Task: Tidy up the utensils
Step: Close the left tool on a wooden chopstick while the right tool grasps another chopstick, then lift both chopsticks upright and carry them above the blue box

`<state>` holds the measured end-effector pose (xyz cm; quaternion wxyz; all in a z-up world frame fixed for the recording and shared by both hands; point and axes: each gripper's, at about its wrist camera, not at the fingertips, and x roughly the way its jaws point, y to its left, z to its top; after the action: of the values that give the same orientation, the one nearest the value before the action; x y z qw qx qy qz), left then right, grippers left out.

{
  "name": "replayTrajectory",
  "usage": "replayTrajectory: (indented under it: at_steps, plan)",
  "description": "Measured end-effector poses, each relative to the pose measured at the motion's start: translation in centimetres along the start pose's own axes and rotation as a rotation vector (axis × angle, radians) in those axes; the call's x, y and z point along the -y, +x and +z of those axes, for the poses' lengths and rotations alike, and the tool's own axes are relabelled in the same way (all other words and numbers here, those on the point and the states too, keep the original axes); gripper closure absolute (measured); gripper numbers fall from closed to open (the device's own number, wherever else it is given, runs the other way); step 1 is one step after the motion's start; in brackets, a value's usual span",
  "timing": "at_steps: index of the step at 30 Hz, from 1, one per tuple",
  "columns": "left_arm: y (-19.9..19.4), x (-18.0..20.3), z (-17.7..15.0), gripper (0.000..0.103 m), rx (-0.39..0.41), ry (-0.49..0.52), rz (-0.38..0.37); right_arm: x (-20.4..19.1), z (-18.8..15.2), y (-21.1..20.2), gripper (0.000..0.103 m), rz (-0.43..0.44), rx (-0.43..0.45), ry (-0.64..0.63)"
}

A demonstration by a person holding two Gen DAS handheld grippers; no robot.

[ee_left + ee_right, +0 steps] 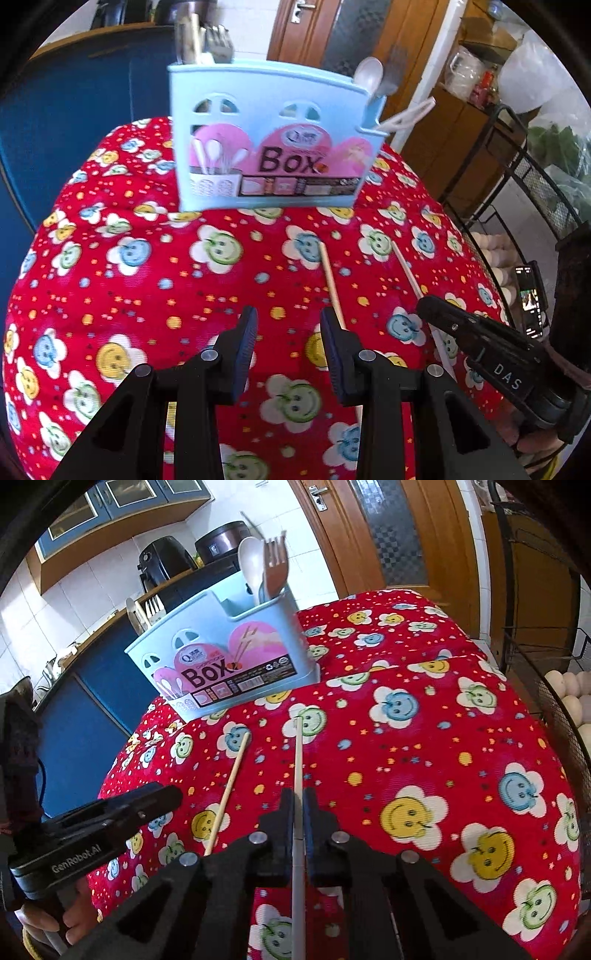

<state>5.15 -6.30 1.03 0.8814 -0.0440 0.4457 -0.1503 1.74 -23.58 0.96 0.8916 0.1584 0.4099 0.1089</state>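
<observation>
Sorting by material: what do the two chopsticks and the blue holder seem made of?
Tan chopstick: probably bamboo or wood, matte pale tan. White chopstick, pinched in the right claw: likely plastic, smooth uniform white. Blue holder: moulded plastic, slightly glossy, with cut-out windows.

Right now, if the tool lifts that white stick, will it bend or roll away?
The white chopstick looks straight and stiff, so it probably won't bend. It's thin and smooth, so it might pivot or slip in the right tool, which is shut on it. If dropped, the soft red cloth would likely slow rolling.
</observation>
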Motion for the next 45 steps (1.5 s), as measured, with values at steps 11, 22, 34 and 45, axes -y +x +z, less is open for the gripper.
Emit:
replayTrajectory:
  at_steps: [11,22,34,45]
  plan:
    - [2.4,1.9,0.3,0.068,-0.061,0.022,-0.037,1.5,0.0,-0.1,0.096,0.027,0.001,0.032]
    - [4.7,2.8,1.1,0.084,-0.110,0.036,-0.055,1.8,-0.2,0.3,0.096,0.038,-0.016,0.042]
    - [5.0,2.5,1.3,0.099,-0.102,0.031,-0.053,1.9,-0.3,0.7,0.096,0.047,-0.037,0.052]
    - [1.2,1.3,1.6,0.099,0.014,0.007,-0.090,0.7,0.1,0.0,0.096,0.105,-0.003,0.055]
